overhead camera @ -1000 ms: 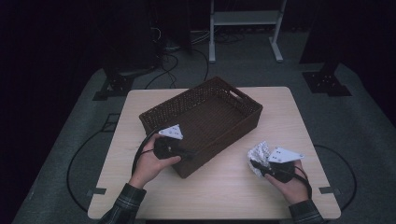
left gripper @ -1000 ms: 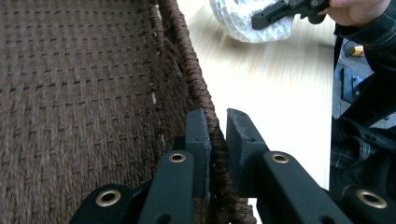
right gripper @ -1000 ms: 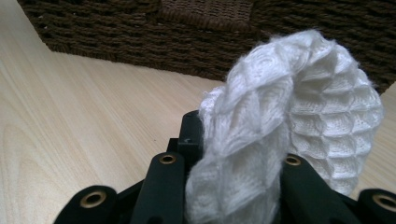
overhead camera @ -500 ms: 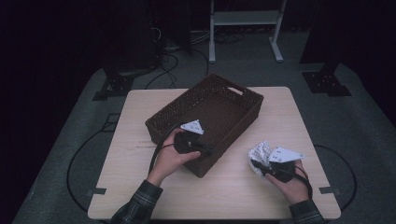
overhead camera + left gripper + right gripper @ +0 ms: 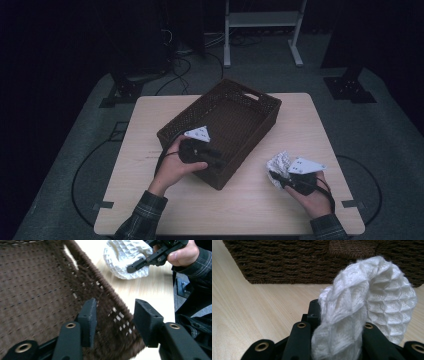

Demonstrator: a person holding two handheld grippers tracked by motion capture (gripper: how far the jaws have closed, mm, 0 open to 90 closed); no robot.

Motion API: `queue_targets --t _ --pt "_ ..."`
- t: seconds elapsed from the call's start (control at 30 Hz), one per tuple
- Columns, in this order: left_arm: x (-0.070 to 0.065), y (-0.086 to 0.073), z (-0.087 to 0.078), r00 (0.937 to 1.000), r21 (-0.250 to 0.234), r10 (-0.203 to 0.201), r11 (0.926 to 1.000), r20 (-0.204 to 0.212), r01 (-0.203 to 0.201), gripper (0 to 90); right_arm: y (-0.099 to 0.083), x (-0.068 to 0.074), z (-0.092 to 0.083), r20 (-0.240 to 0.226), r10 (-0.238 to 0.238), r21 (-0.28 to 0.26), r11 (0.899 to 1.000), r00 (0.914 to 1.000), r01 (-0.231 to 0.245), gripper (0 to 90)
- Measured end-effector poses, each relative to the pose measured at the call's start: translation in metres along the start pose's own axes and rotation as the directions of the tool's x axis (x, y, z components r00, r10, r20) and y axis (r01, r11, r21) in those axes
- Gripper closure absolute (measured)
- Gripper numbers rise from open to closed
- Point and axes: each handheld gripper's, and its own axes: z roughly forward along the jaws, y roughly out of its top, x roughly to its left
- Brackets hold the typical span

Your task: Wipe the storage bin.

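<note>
A dark woven basket [image 5: 225,130] sits angled on the pale table [image 5: 150,125]. The left gripper [image 5: 212,156] hangs over its near wall; the right gripper [image 5: 278,179], near right, holds white cloth [image 5: 279,164].

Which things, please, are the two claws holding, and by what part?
The right claw pinches the white cloth at its bunched lower fold; the left claw straddles the basket rim, unclamped.

Basket [image 5: 227,125] at the table's [image 5: 150,125] centre, set askew. Left gripper [image 5: 212,156] at its near corner, jaws astride the wall. Cloth [image 5: 279,166] on the table right of the basket, in the right gripper [image 5: 280,179].
</note>
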Motion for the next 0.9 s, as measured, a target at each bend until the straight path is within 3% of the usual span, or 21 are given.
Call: queue_targets --t 0.37,0.57,0.9 --pt "0.018 -0.026 -0.038 0.9986 -0.016 -0.028 0.9995 -0.044 0.027 42.2 -0.001 -0.001 0.001 -0.001 0.0 0.004 1.0 1.0 0.0 72.6" --pt "0.038 -0.042 -0.066 0.9919 -0.051 -0.069 0.9967 -0.107 0.063 38.7 -0.001 -0.001 0.001 -0.001 0.002 0.006 1.0 1.0 -0.002 72.6" --pt "0.061 -0.057 -0.076 0.9858 -0.064 -0.092 0.9944 -0.14 0.084 36.8 -0.001 -0.001 0.002 -0.002 0.004 0.01 1.0 1.0 -0.004 72.6"
